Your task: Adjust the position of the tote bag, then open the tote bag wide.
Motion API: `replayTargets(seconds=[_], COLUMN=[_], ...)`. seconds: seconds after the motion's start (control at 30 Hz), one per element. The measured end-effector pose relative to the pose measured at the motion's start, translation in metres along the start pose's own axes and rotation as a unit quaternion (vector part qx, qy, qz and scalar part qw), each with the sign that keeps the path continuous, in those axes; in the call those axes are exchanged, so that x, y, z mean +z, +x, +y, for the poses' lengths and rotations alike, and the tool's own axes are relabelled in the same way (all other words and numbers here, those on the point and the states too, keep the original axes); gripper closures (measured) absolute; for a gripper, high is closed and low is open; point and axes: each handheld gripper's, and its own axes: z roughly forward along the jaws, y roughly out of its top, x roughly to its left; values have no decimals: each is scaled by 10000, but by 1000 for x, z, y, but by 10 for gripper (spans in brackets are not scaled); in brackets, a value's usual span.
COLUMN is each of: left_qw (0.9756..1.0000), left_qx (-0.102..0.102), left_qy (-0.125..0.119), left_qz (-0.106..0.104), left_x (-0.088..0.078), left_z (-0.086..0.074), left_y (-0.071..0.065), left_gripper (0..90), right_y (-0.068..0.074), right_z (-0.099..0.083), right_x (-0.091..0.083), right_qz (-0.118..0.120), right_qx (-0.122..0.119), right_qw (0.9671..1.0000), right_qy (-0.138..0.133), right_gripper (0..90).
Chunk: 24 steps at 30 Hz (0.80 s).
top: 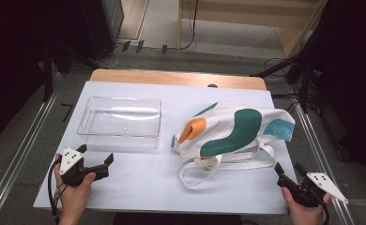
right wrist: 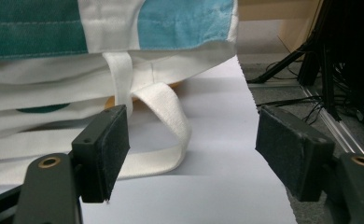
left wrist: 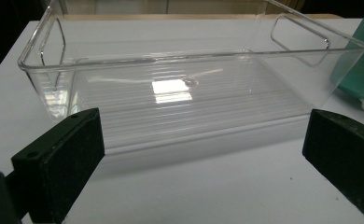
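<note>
A: Surface? Room?
B: White sheet [top: 139, 183] over wooden table [top: 171, 77]; grey floor, dark stands.
A: Items?
B: Clear bin [top: 120, 122] left, tote [top: 232, 131] right, apart.
A: Grippers?
B: Left gripper [top: 95, 157], right gripper [top: 289, 171]: both spread, empty, at near edge.

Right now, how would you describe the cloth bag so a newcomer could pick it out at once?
On the white sheet covering the table, look to the right half, beside the clear plastic bin. There lies the tote bag, flat, with its white straps looped toward the person. It is the only soft thing there, white cloth with green, orange and blue shapes.
</note>
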Motion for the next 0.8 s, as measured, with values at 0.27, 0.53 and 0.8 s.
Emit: replayTargets(seconds=[0.27, 0.53, 0.8], left_qw=[9992, 9971, 9944], left_qx=[321, 473, 555], left_qy=[31, -9, -59], left_qz=[-217, -600, -899], left_x=[2, 16, 25], left_z=[16, 37, 51], left_y=[-32, -65, -91], left_gripper=[0, 0, 0], right_y=[-5, -2, -3], right_z=[10, 26, 39], right_x=[6, 17, 25], right_qz=[239, 16, 173], right_qx=[10, -241, -48], right_qw=[9997, 9994, 9998], right_qy=[-73, -253, -51], right_gripper=[409, 476, 448])
